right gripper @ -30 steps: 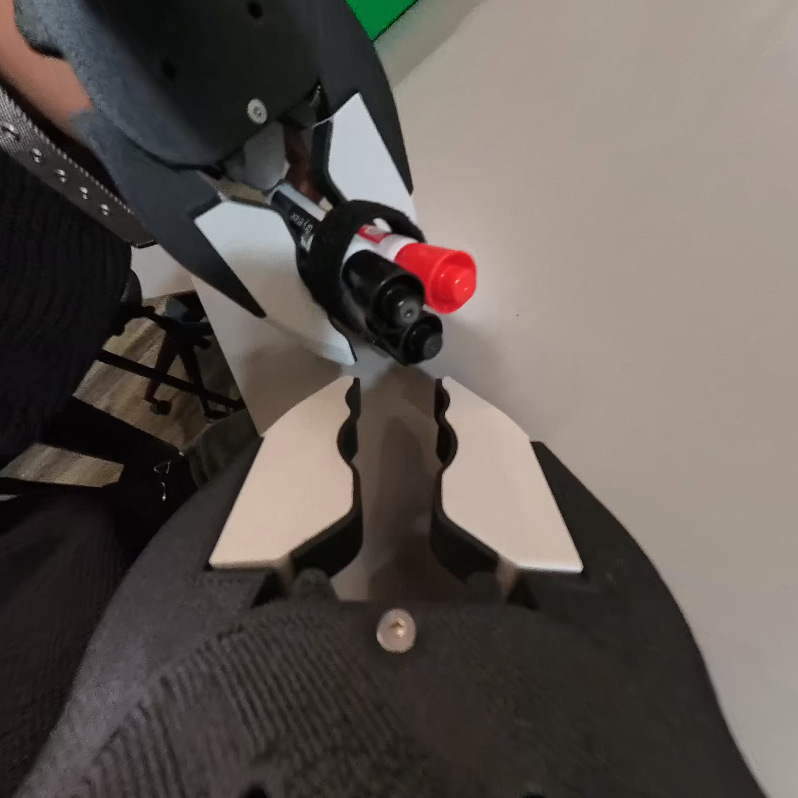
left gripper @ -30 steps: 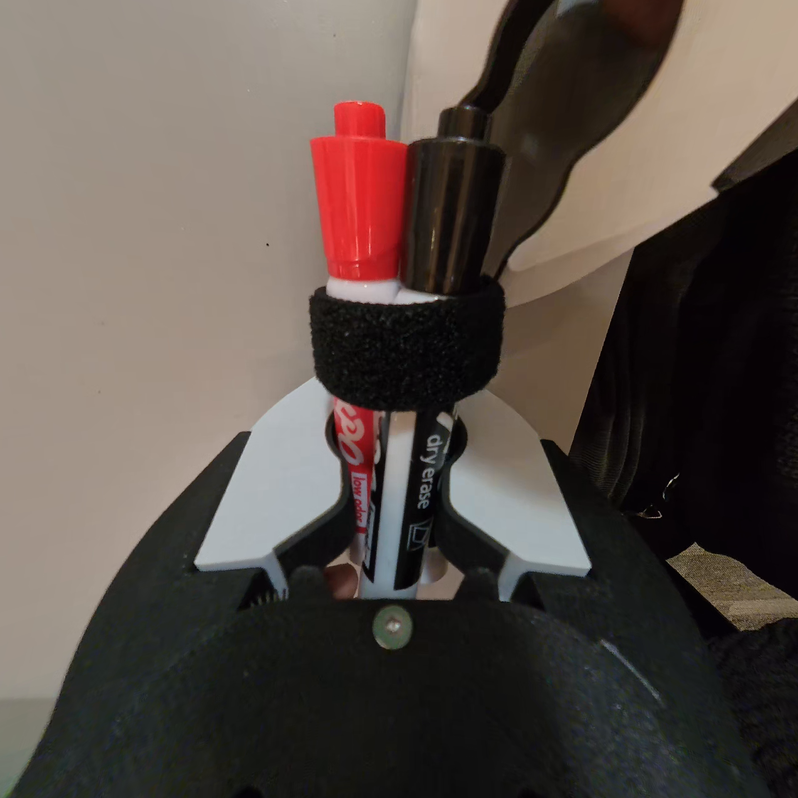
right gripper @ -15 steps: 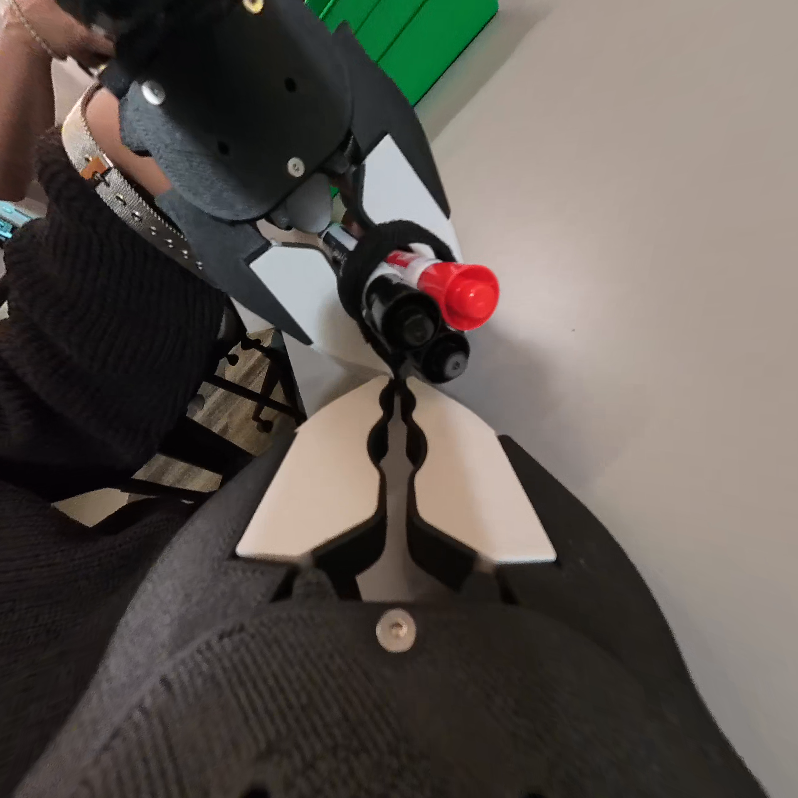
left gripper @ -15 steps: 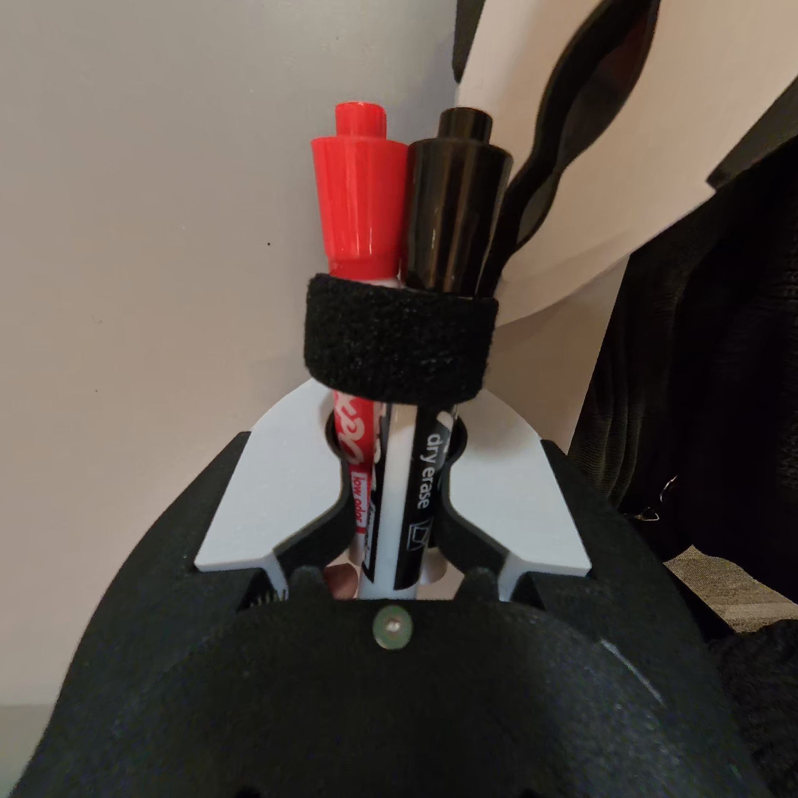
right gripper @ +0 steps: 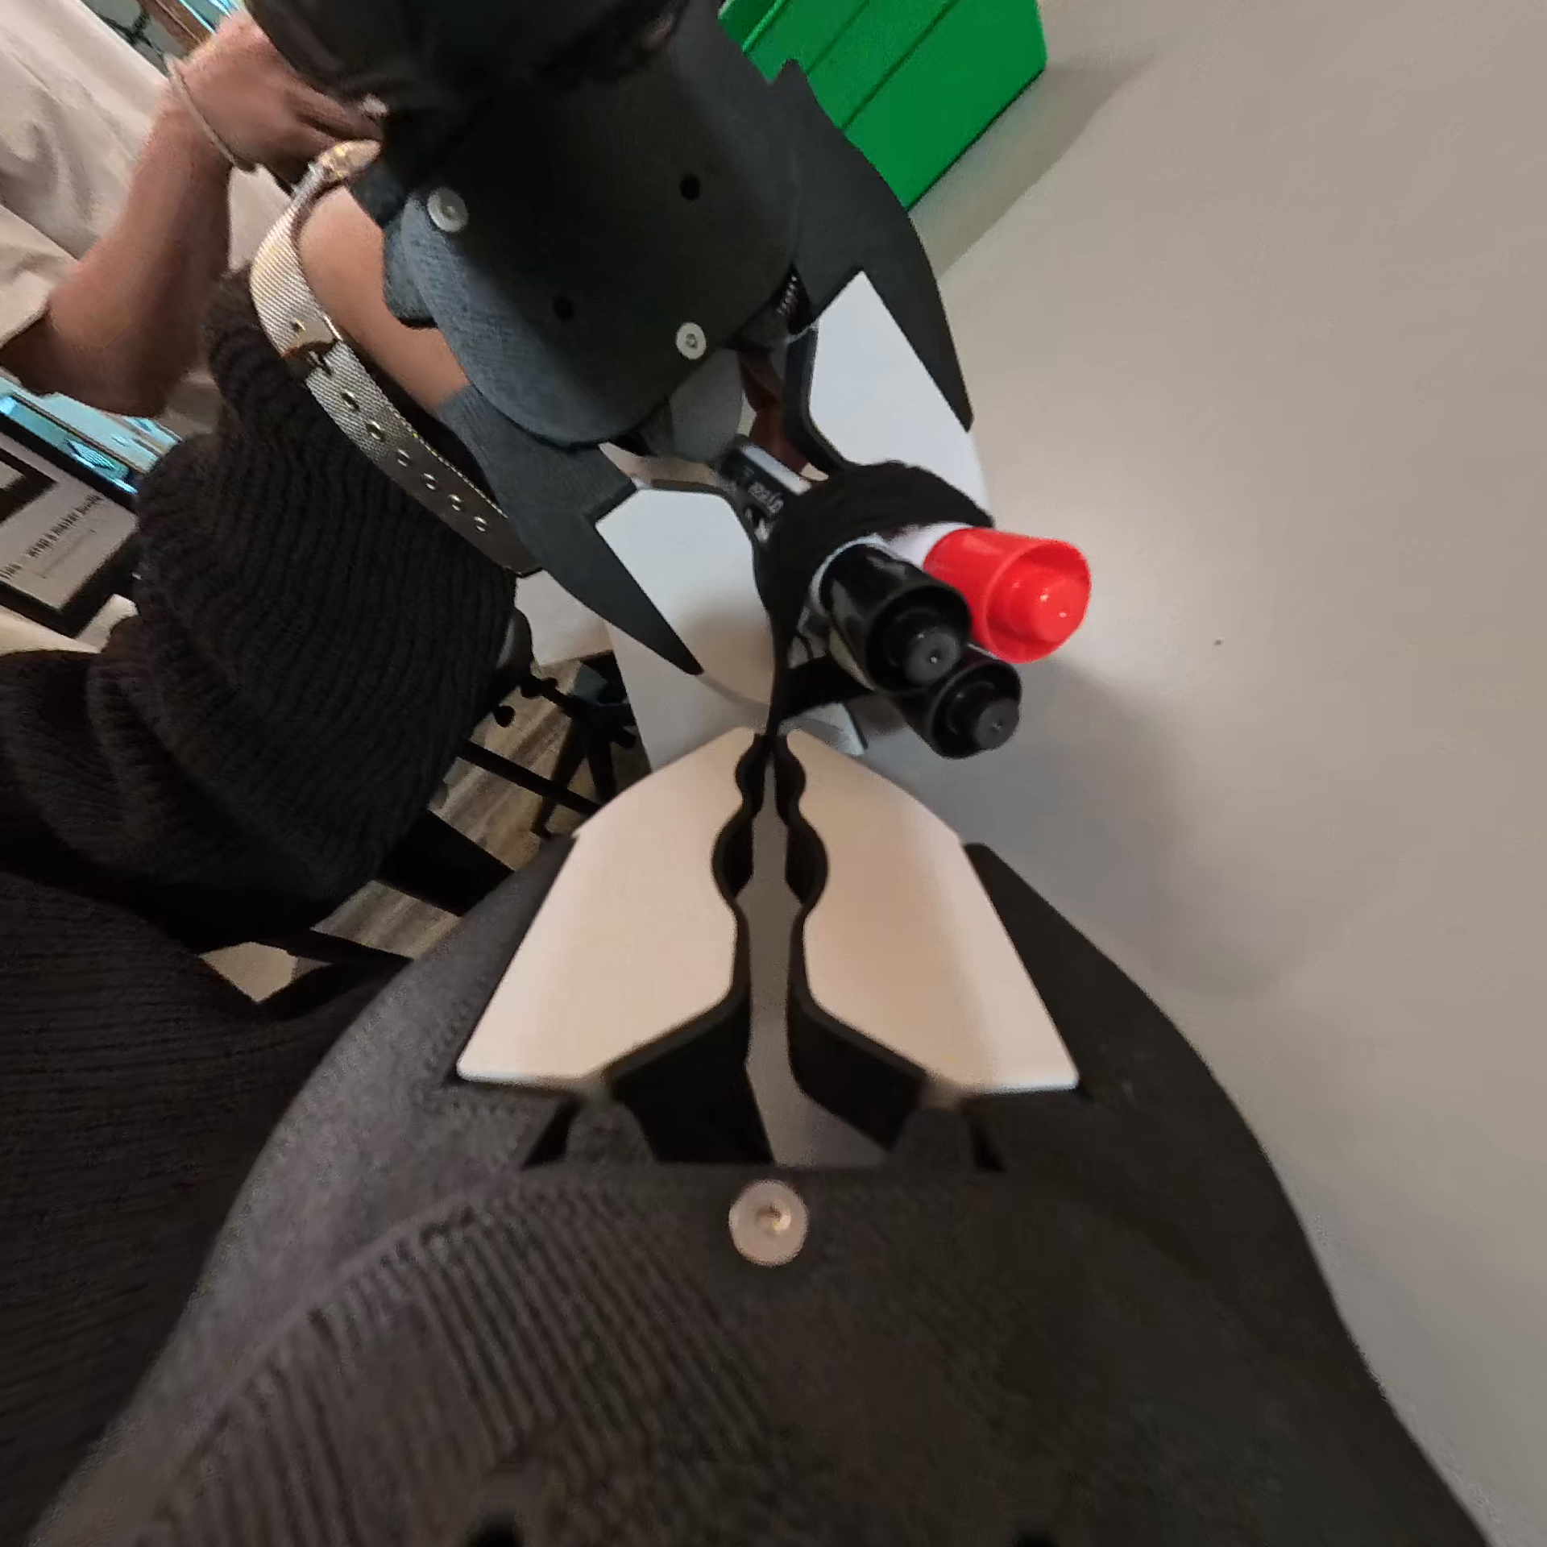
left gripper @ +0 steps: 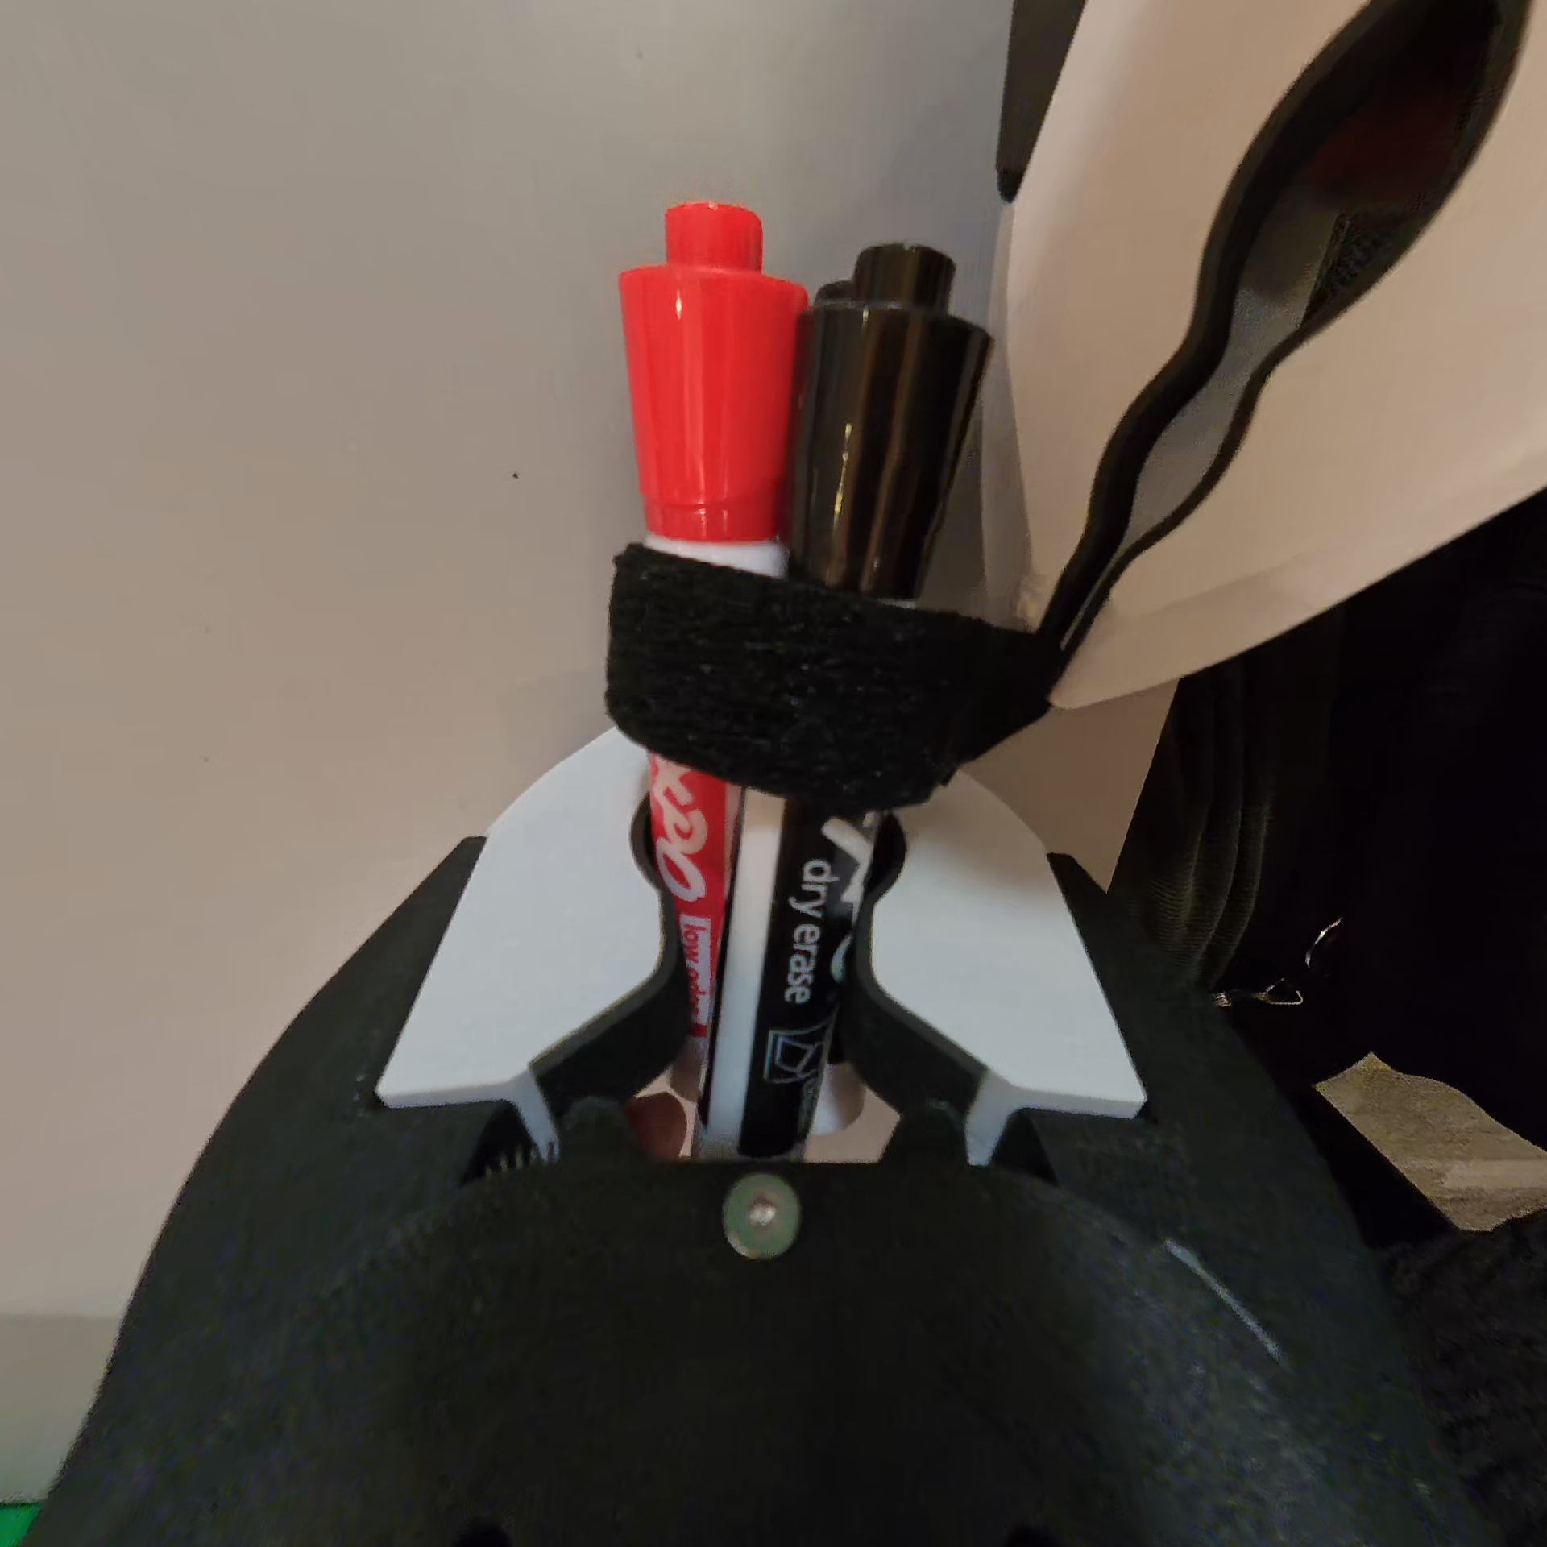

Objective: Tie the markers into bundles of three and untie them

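Now the black strap is pinched at its loose end by the right gripper, whose fingers were apart a second ago. The bundled markers are clamped in the left gripper. Only the right wrist view shows the third marker's cap and green boxes on the counter.

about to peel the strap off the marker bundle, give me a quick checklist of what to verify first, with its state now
1. Left claw shut on the marker bundle: ok.
2. All three markers inside the black strap, one red, two black: ok.
3. Right claw shut on the strap's free end: ok; the strap is pulled toward it.
4. Grip deep enough on the strap end: cannot tell, only the fingertips pinch it.
5. Room to pull away from the bundle: ok; the green box sits far behind.
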`<action>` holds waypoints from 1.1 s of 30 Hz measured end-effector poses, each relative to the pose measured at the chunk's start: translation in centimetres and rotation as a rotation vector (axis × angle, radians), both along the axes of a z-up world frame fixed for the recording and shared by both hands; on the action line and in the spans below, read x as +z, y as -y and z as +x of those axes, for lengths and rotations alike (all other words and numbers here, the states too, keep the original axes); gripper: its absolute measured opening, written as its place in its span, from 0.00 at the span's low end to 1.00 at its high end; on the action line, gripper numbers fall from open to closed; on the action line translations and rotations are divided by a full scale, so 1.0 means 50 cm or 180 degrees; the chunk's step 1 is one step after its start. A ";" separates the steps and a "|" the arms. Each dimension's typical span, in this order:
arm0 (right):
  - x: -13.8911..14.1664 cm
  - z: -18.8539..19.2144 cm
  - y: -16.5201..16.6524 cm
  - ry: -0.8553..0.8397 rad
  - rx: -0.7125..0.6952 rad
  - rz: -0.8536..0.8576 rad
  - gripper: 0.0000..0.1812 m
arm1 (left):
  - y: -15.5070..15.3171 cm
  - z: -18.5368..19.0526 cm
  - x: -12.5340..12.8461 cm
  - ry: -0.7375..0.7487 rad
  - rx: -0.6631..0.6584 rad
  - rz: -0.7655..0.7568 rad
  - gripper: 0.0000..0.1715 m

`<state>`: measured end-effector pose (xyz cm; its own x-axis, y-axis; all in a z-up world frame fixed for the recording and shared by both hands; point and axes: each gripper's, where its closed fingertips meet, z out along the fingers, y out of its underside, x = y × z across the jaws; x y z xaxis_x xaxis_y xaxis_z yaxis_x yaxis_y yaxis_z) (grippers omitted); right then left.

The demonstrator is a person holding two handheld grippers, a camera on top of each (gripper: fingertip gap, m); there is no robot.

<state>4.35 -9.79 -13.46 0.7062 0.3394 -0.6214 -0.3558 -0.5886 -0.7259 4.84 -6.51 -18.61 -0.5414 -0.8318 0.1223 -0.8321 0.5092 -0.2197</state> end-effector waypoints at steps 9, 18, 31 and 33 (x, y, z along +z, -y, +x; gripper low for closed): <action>0.041 -0.006 -0.002 -0.0994 -0.0151 0.0022 0.01 | 0.004 0.003 0.000 0.0007 0.0007 0.0015 0.26; 0.048 -0.005 -0.006 -0.1508 -0.0212 -0.0046 0.01 | 0.004 0.003 -0.001 0.0003 -0.0015 0.0050 0.26; 0.050 -0.021 0.023 -0.0896 0.0109 -0.0066 0.10 | 0.005 0.004 0.000 0.0000 0.0022 0.0011 0.26; 0.068 -0.010 0.028 -0.0308 0.0146 0.0254 0.09 | 0.005 0.004 0.000 0.0001 0.0025 0.0007 0.26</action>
<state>3.87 -11.20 -10.06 0.6268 0.4209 -0.6557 -0.4006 -0.5477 -0.7346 5.04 -6.74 -18.62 -0.5349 -0.8363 0.1202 -0.8360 0.5032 -0.2189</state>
